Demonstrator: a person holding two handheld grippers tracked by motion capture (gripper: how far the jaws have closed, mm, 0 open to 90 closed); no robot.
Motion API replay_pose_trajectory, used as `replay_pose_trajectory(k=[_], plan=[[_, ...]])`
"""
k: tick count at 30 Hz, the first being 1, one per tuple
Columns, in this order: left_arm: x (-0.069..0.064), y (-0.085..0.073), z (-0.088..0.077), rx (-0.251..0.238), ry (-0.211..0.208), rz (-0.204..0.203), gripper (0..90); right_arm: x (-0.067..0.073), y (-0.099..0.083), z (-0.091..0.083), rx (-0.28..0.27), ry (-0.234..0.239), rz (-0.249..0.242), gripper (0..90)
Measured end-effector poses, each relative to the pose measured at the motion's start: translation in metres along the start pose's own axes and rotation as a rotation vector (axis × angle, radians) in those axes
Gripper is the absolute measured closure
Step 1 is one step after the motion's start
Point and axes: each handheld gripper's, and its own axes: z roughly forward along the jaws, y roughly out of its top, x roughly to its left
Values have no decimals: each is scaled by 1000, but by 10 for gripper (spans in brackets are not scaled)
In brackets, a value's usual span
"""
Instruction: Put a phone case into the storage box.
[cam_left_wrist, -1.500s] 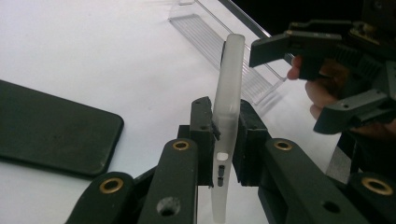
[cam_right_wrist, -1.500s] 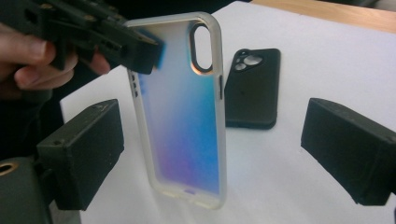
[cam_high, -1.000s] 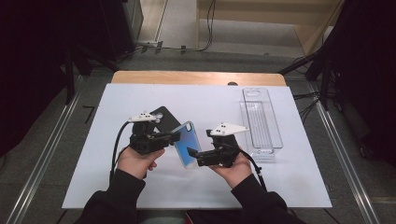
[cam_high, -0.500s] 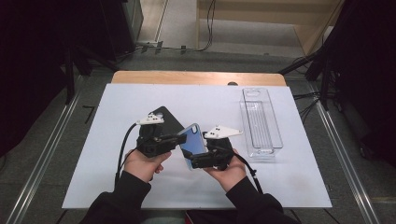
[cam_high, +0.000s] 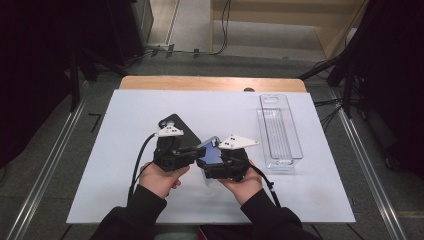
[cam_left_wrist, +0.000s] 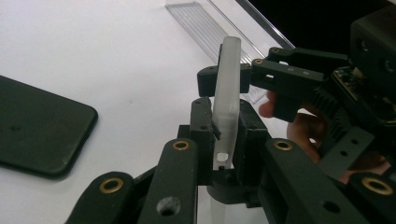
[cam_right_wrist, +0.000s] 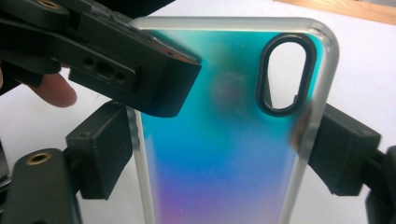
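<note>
Phone case (cam_right_wrist: 219, 140), clear-rimmed with a blue-to-purple back and an oval camera cutout, held up off the table between both grippers. Clamped across its thin edge by the left gripper (cam_left_wrist: 226, 135), jaws pressed tight on the two flat faces, probably to steady it for a handover. Spanned across its width by the right gripper (cam_right_wrist: 215, 154), one jaw at each long rim; jaws just been closing inward, pads now at or touching the rims, so likely taking over the grip on the wide axis. Seen from above, case tilted between the two tools (cam_high: 210, 155), in front of both hands.

Just beyond the left gripper, flat on the white table (cam_high: 125, 200): a black phone (cam_high: 172, 125), face down, probably waiting to be fitted. Farther off, beyond and outward of the right gripper: a clear plastic tray (cam_high: 279, 130), lying lengthwise, well apart from the case.
</note>
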Motion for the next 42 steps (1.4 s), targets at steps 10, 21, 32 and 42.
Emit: replay_pose_trajectory(k=[10,21,32,42], plan=[[0,1,-3,-14,-2,11,771,0,2,-1,-2,-6,-26,157],[2,5,-17,-33,-23,1,629,-15,1,-2,13,-10,4,157],[13,-1,-17,30,-123,158,368,-36,5,-12,1,43,4,157],[31,-19,-12,23,-144,269,330,-48,9,-19,-3,100,16,156]])
